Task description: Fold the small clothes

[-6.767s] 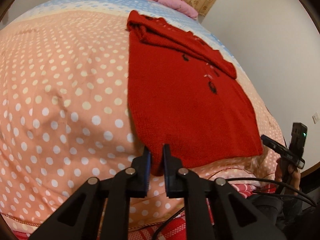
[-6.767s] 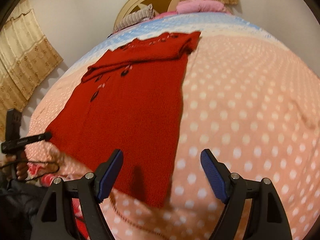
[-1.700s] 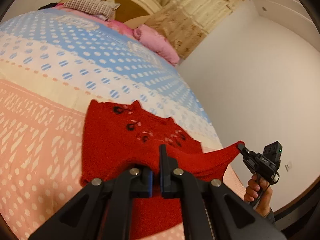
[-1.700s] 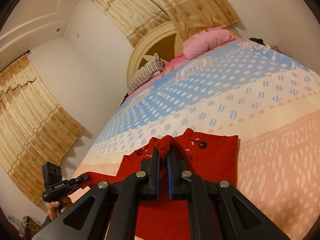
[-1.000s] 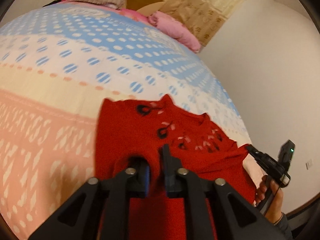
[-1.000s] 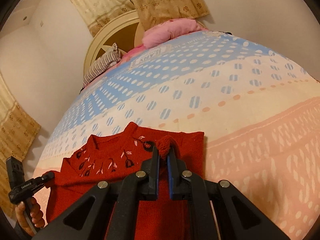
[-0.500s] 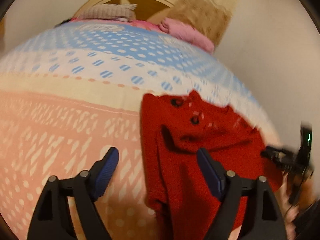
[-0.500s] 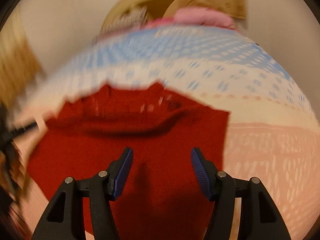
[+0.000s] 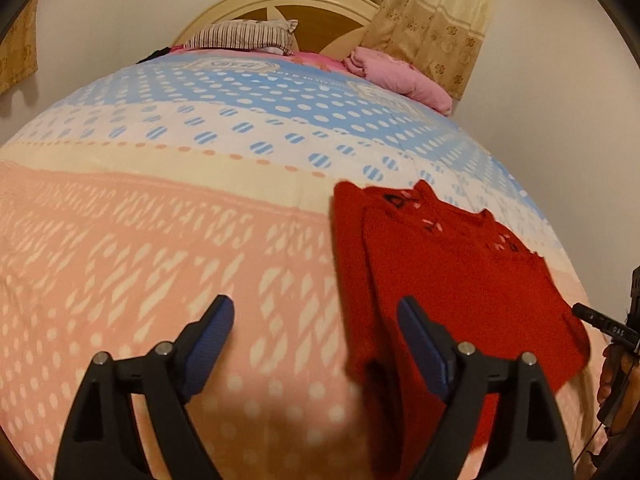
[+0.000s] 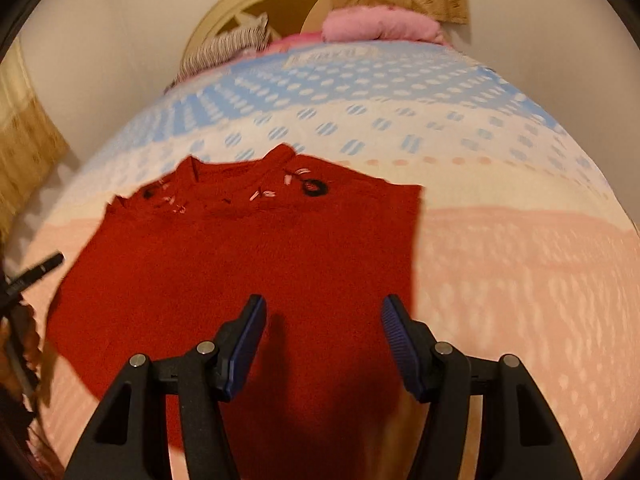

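A small red knitted sweater [image 9: 452, 280] lies folded in half on the bed, its lower part laid up over the chest, the neckline with dark and pink trim at the far end. It also shows in the right wrist view [image 10: 248, 256]. My left gripper [image 9: 314, 338] is open and empty, above the bedspread just left of the sweater. My right gripper [image 10: 322, 338] is open and empty, over the sweater's near half. The other gripper's tip shows at the right edge of the left wrist view [image 9: 600, 320].
The bed has a pink, cream and blue spotted bedspread [image 9: 160, 240]. A striped pillow [image 9: 240, 36] and a pink bundle [image 9: 400, 76] lie by the curved headboard [image 9: 304, 0]. Beige curtains [image 9: 436, 12] hang behind. A white wall runs along the right.
Both grippers carried the sweater's lower edge up to the neckline, let it go and opened. They have since drawn back toward me; the left one has shifted left off the sweater.
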Available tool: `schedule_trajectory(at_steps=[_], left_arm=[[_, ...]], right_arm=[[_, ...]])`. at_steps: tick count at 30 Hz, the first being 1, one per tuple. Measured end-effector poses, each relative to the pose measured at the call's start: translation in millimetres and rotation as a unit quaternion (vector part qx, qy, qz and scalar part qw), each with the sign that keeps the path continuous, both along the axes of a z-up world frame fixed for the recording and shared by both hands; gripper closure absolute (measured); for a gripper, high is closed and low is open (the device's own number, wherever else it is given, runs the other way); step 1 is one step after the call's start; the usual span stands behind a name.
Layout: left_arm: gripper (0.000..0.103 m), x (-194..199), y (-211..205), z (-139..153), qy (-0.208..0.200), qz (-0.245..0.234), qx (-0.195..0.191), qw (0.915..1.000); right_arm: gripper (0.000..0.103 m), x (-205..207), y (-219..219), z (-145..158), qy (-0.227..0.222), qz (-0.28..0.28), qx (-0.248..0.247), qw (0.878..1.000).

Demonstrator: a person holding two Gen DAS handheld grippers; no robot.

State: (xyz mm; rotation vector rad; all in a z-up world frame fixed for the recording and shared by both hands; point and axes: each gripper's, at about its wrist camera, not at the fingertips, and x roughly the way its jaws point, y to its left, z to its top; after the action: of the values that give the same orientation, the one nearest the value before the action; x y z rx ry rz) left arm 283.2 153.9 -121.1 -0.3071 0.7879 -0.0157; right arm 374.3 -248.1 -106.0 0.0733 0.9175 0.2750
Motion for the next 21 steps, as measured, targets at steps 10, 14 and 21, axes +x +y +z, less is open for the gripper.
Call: schedule_trajectory(at_steps=[10, 14, 21], left_arm=[[0.01, -10, -26, -8, 0.003, -0.016, 0.002, 0.9999], [0.01, -10, -30, -19, 0.019, -0.014, 0.022, 0.9995], [0.005, -6, -33, -24, 0.032, -0.017, 0.039, 0.9986]], right_arm=[[0.06, -48, -11, -3, 0.008, 0.031, 0.045, 0.998], [0.096, -63, -9, -23, 0.018, 0.039, 0.026, 0.999], [0.096, -75, -18, -29, 0.018, 0.037, 0.033, 0.999]])
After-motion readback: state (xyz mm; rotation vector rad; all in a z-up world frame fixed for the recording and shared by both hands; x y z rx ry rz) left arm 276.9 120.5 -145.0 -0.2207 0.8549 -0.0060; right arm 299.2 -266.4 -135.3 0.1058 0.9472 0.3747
